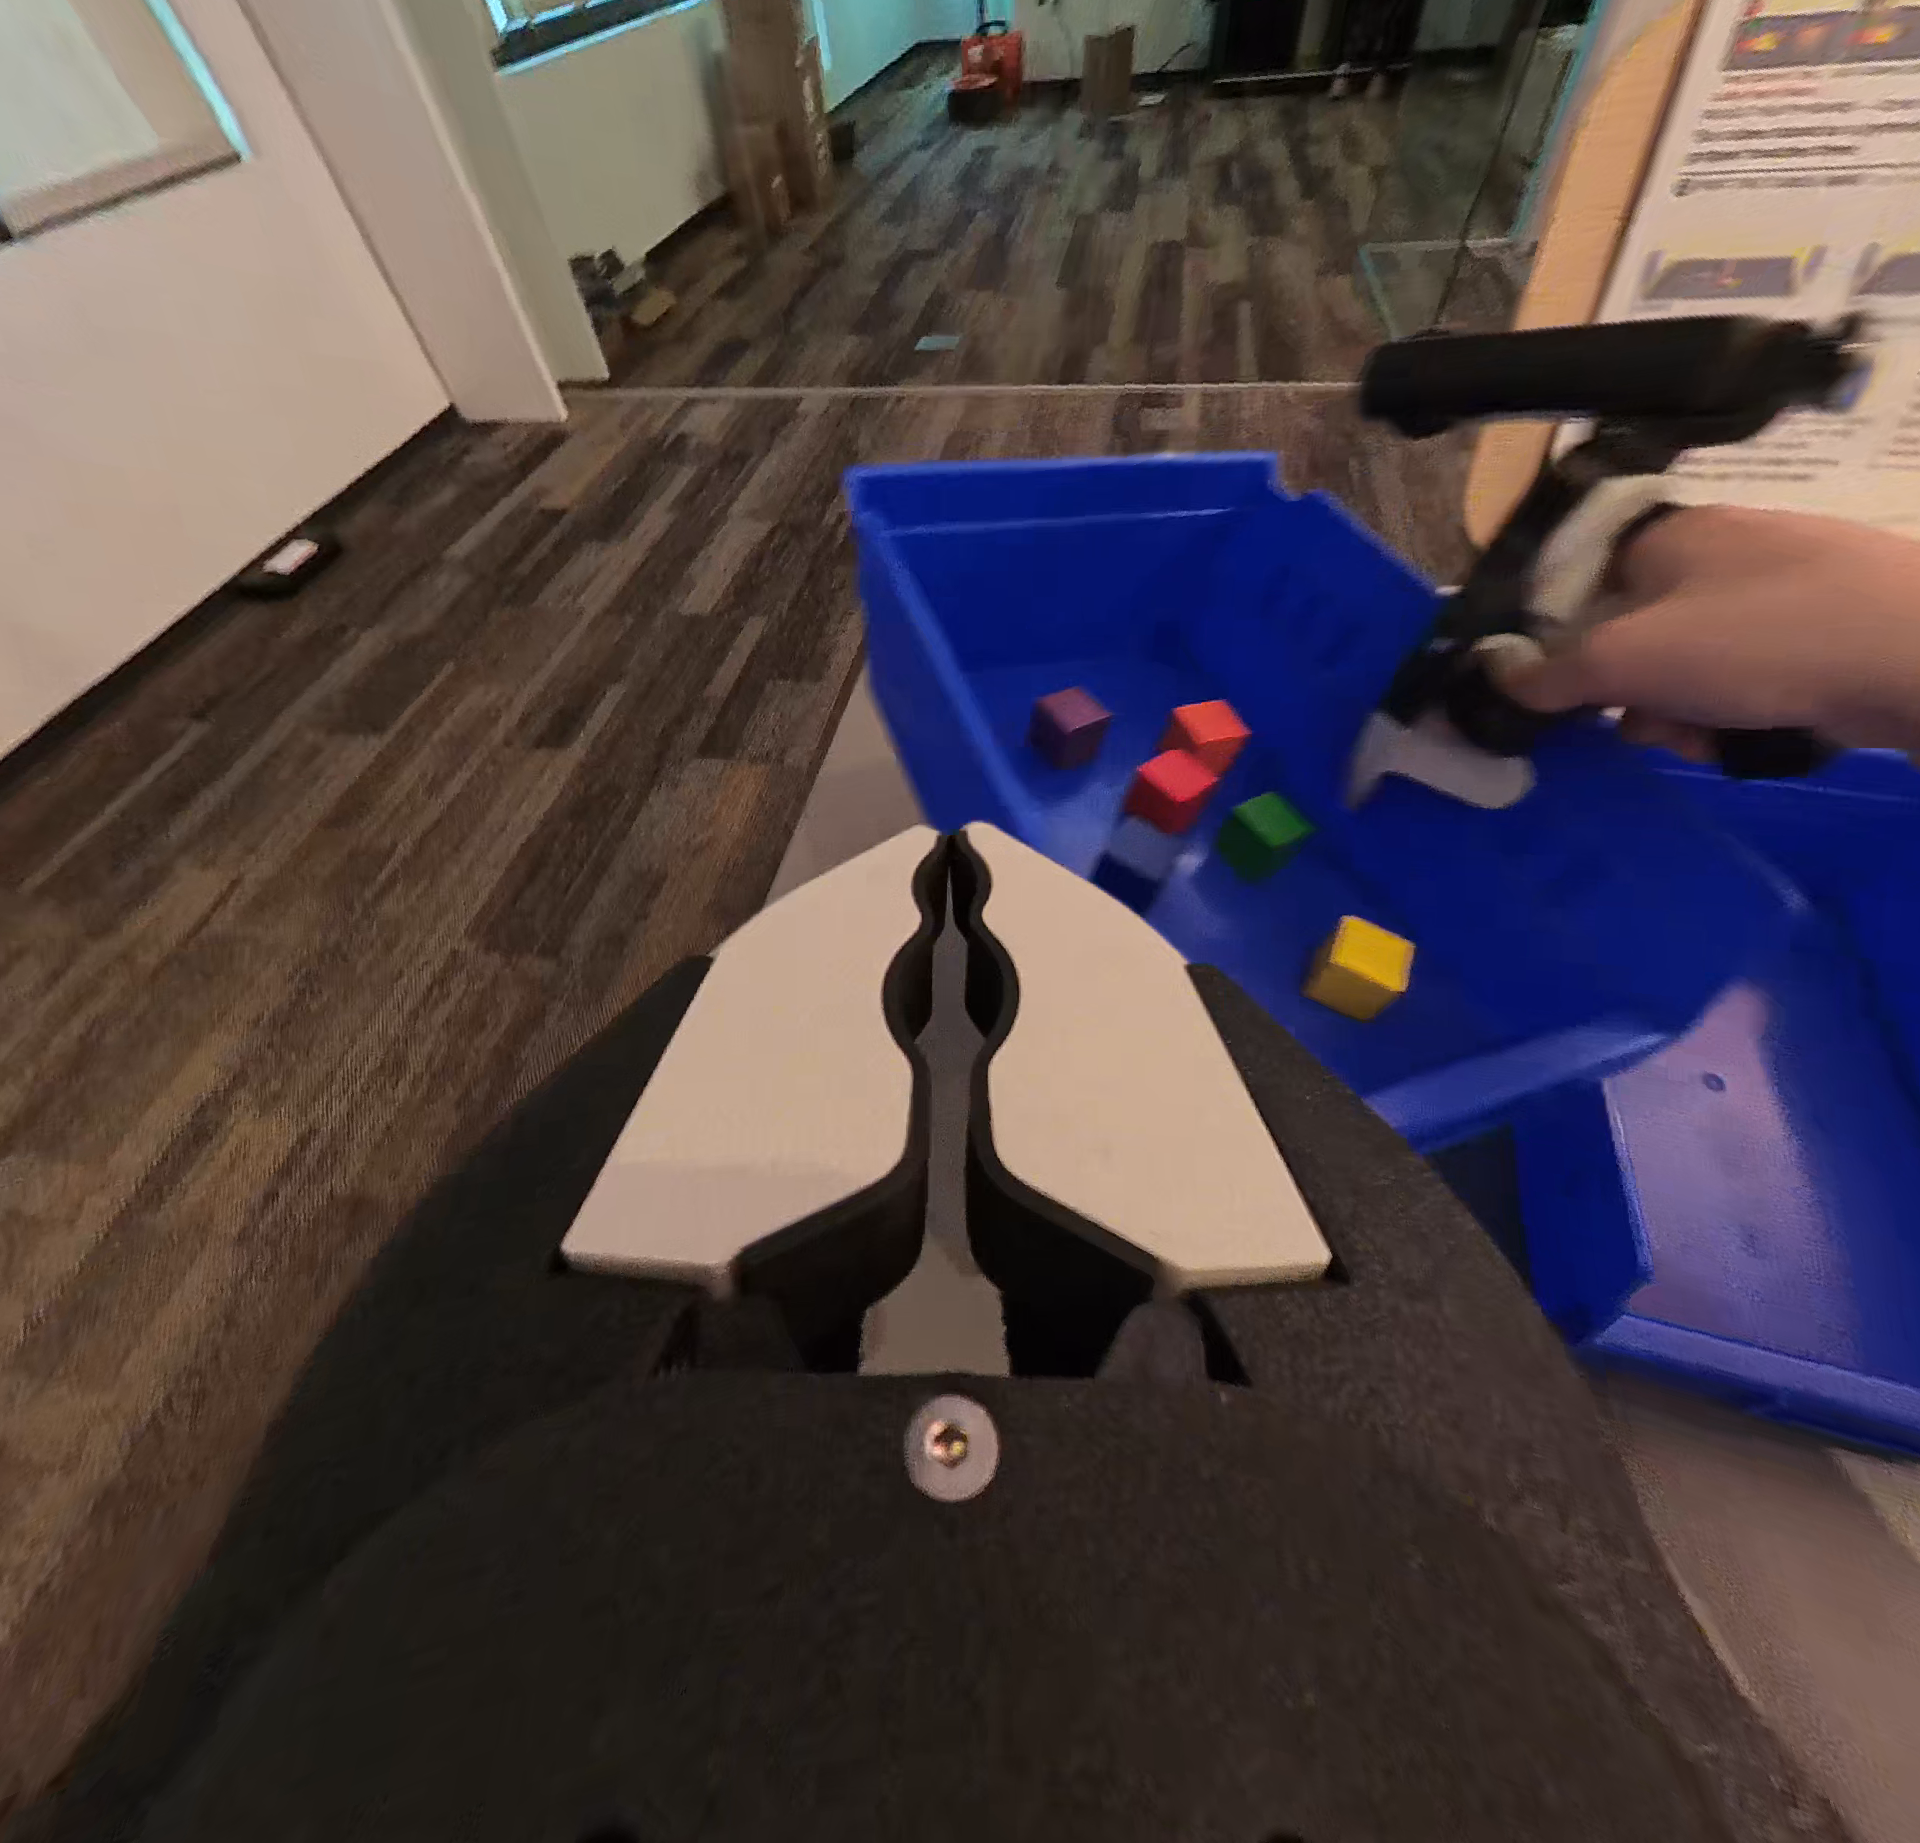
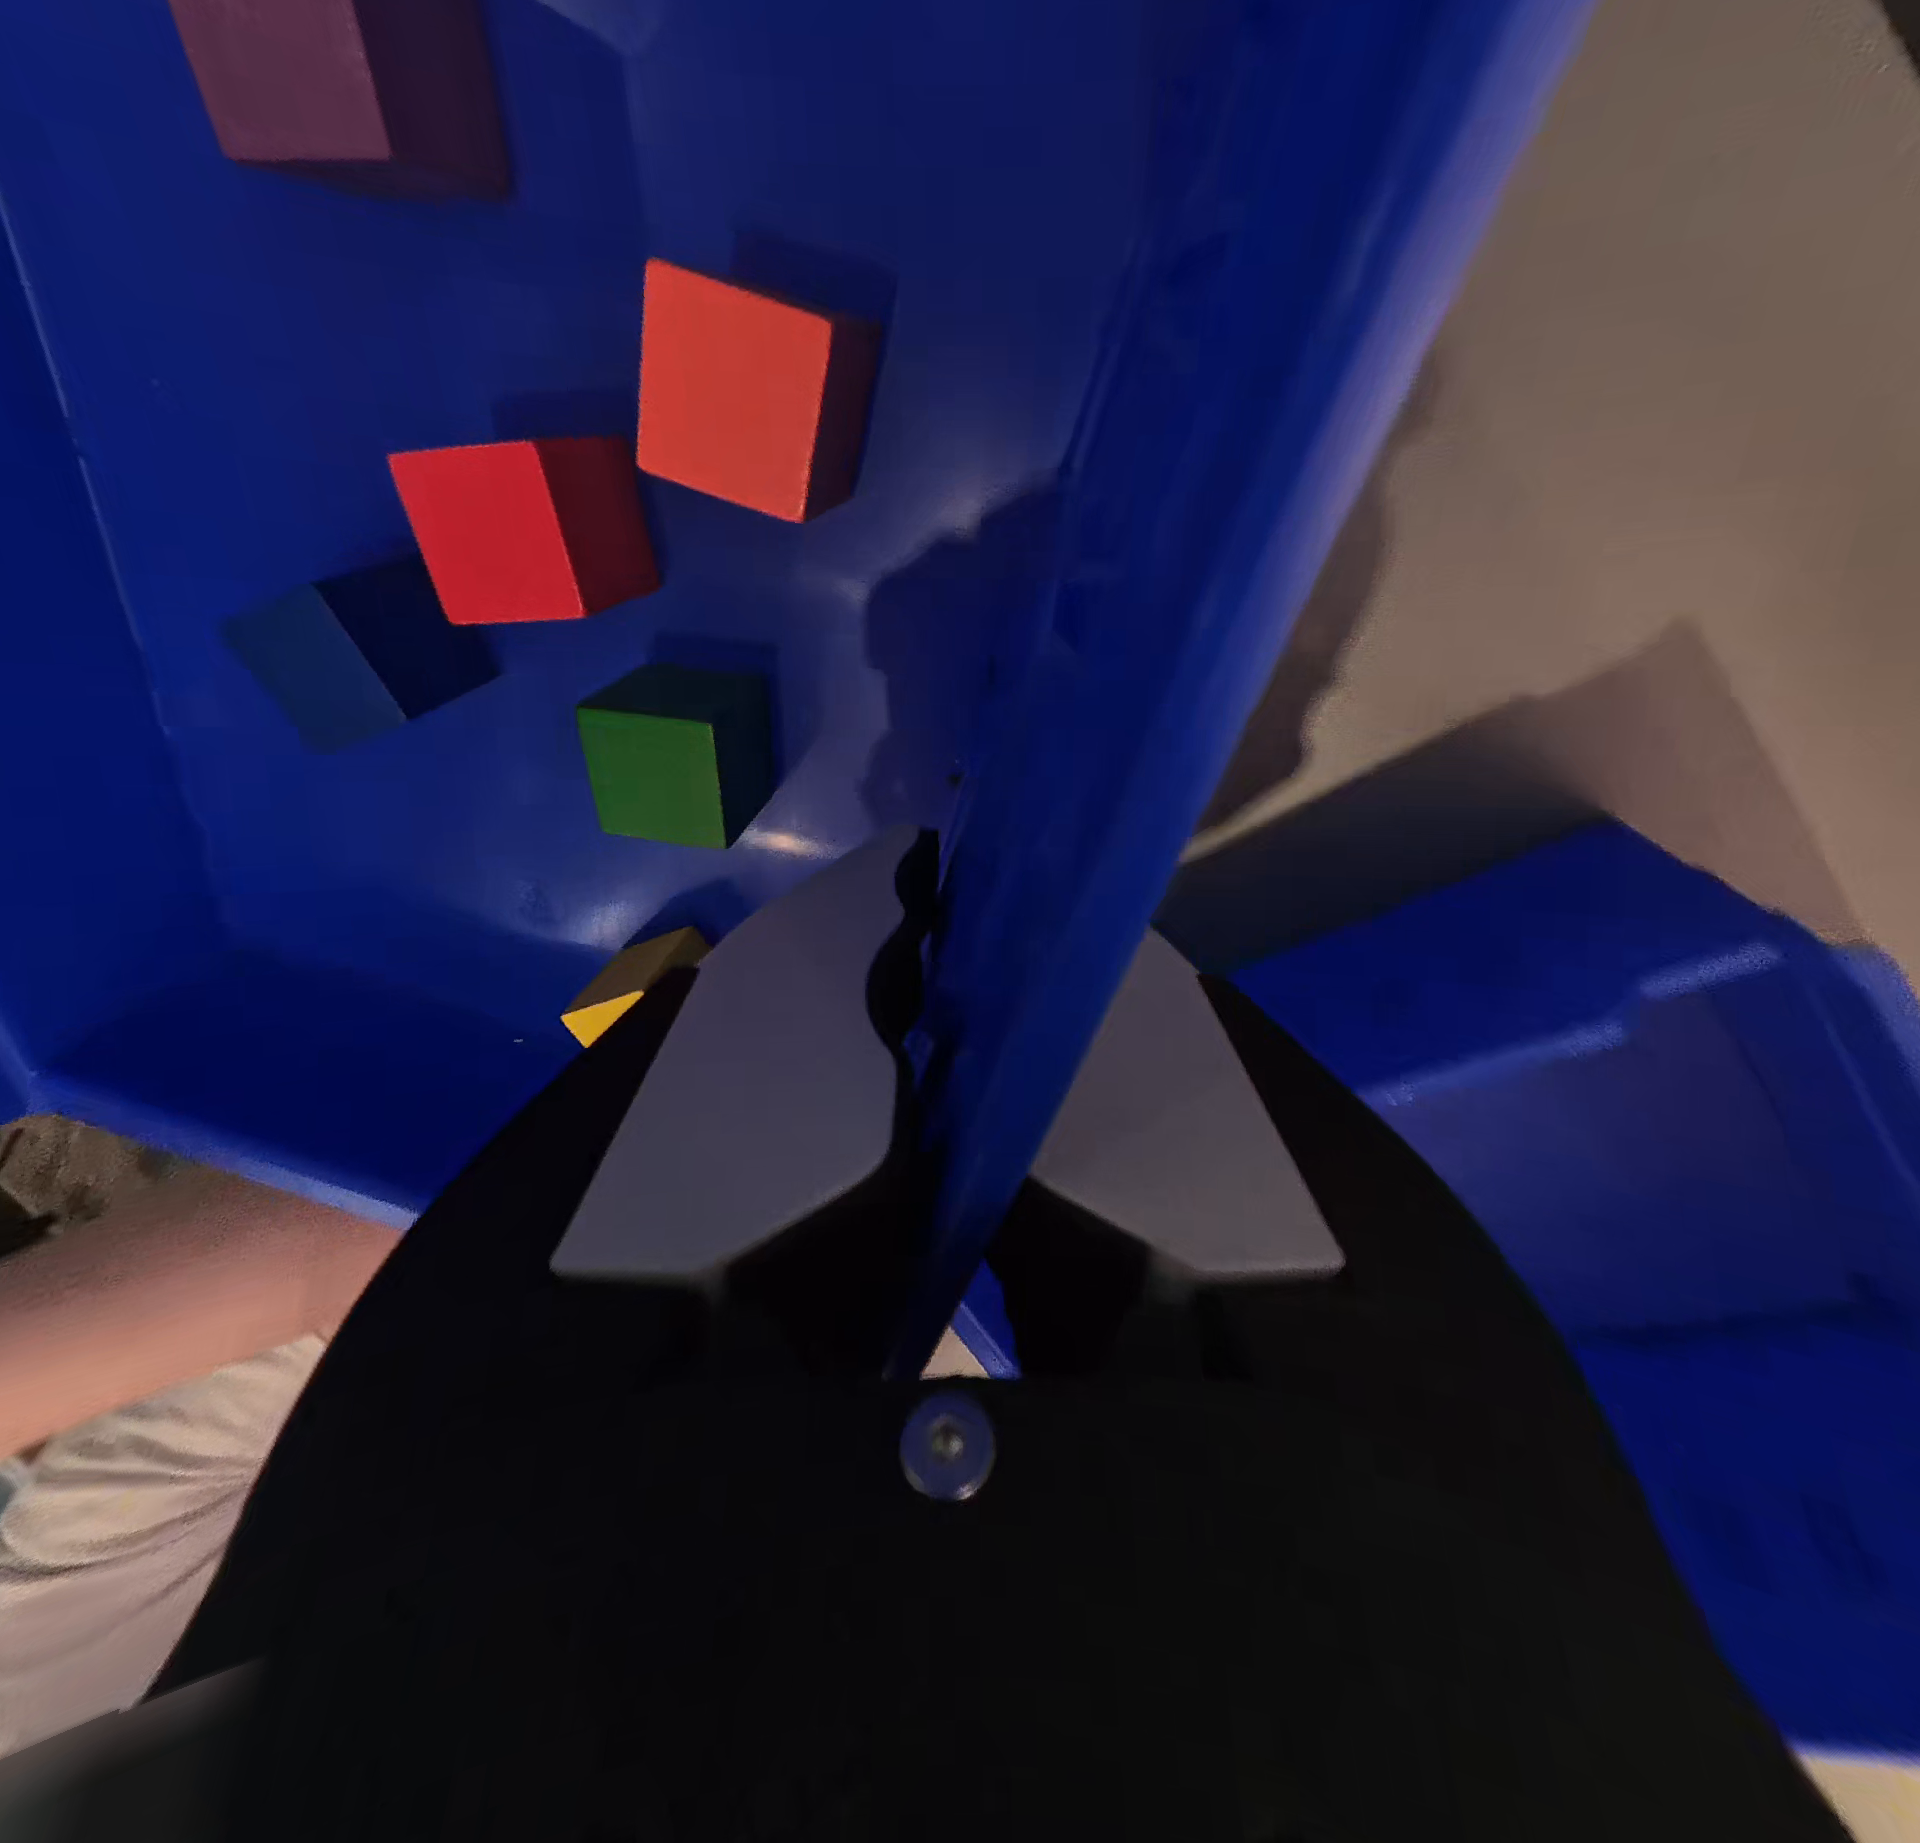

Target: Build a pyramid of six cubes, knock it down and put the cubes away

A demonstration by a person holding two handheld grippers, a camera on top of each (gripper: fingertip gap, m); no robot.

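Observation:
A blue bin (image 1: 1039,567) stands on the grey table and holds several cubes: purple (image 1: 1068,725), orange (image 1: 1207,731), red (image 1: 1172,791), green (image 1: 1262,834), yellow (image 1: 1359,965) and blue (image 1: 1138,858). My left gripper (image 1: 951,843) is shut and empty, just outside the bin's near left corner. My right gripper (image 2: 935,858) is shut on the bin's side wall (image 2: 1143,443), which runs between its fingers. It also shows in the left wrist view (image 1: 1392,765), held by a hand at the bin's right wall. The green cube (image 2: 655,770) and yellow cube (image 2: 623,983) lie closest to it.
The grey table edge (image 1: 821,796) lies left of the bin, with carpet floor (image 1: 416,754) beyond. A poster board (image 1: 1766,131) stands at the back right. More blue plastic (image 2: 1558,1066) shows outside the gripped wall. A person's arm (image 2: 156,1305) is at the lower left. My right fingertips sit around 30 centimeters from my left ones.

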